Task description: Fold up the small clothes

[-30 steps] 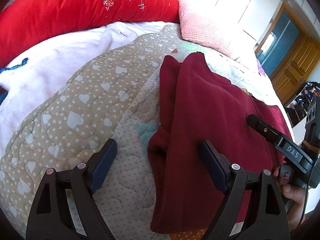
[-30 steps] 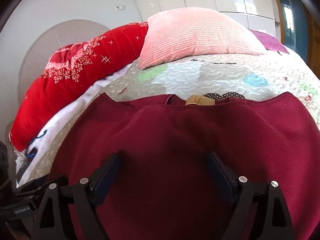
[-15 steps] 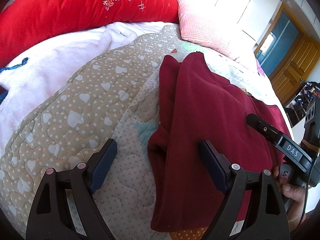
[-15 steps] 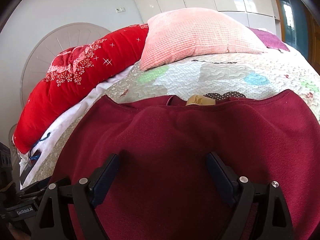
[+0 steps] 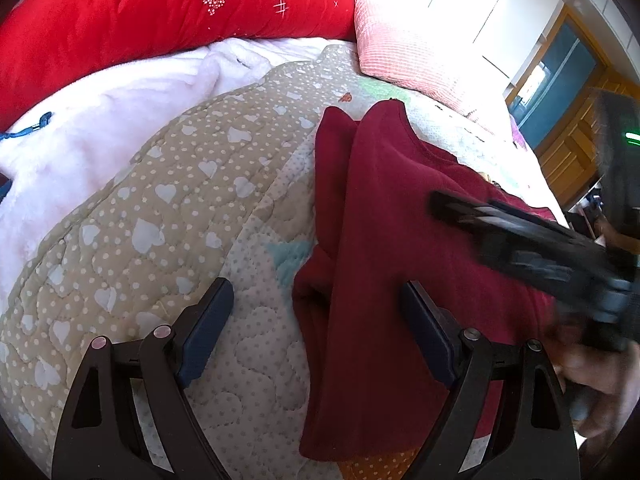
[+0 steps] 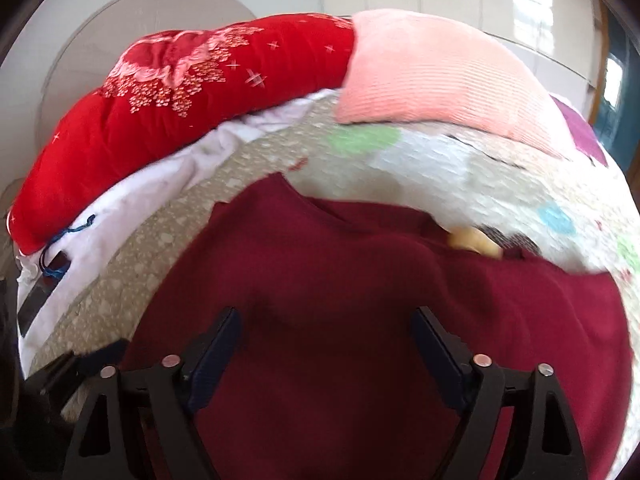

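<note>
A dark red top (image 5: 384, 240) lies folded lengthwise on the quilt (image 5: 168, 208) of a bed, its left edge between the fingers of the left claw (image 5: 316, 308), which gapes wide with nothing in its grip. The right claw (image 6: 324, 344) also stands wide apart and holds nothing, poised over the middle of the top; from the left camera it shows as a blurred black shape at the right. A red cushion (image 6: 192, 92) and a pink pillow (image 6: 432, 76) sit at the far end of the bed
</note>
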The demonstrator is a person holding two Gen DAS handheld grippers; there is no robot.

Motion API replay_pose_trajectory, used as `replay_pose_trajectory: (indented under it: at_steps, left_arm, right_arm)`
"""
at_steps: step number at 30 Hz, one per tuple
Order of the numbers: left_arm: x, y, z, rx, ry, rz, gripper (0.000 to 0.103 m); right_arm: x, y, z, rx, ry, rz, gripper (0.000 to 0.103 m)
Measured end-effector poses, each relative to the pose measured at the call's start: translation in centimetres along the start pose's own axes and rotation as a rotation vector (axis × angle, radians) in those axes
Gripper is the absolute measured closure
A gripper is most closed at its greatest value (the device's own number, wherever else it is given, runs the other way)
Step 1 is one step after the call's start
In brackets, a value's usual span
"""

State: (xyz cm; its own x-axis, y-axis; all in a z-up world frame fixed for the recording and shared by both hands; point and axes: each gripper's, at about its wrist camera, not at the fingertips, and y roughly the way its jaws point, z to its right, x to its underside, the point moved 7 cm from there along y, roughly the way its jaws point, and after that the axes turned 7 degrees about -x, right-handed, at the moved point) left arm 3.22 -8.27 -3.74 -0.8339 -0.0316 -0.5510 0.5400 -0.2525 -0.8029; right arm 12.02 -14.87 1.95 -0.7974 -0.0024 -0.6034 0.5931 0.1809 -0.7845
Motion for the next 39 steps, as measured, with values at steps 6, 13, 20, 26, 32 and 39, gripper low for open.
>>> replay_pose_trajectory:
  at_steps: [6,13,20,26,32,39]
  left_arm:
    - [-0.4,0.4,0.1,0.010,0.004,0.003,0.012]
    - [-0.5,0.6,0.3,0.016,0.005,0.000,0.010]
    - [-1.0,1.1,0.6,0.047,-0.026,-0.007,0.003]
    - [-1.8,1.6,1.4,0.131,-0.066,-0.002,0.010]
    - [-1.8,0.6,1.4,0.215,-0.111,-0.060,0.075]
    - [-0.1,-6.7,2.2,0.285,-0.030,-0.059,0.084]
  right_arm:
    - [0.0,1.7,0.5,0.002,0.053,-0.029,0.022]
    - [4.8,-9.5,8.1,0.126,0.172,0.111,0.022]
    - [11.8,-15.4,18.7,0.262,0.396,0.125,0.012]
    - [12.7,-12.5,20.1,0.121,0.458,0.146,0.015]
    - [10.8,-13.0,18.1,0.050,0.441,0.170,0.080]
    - [10.2,-22.1,13.6,-0.038,0.371,0.295,0.083]
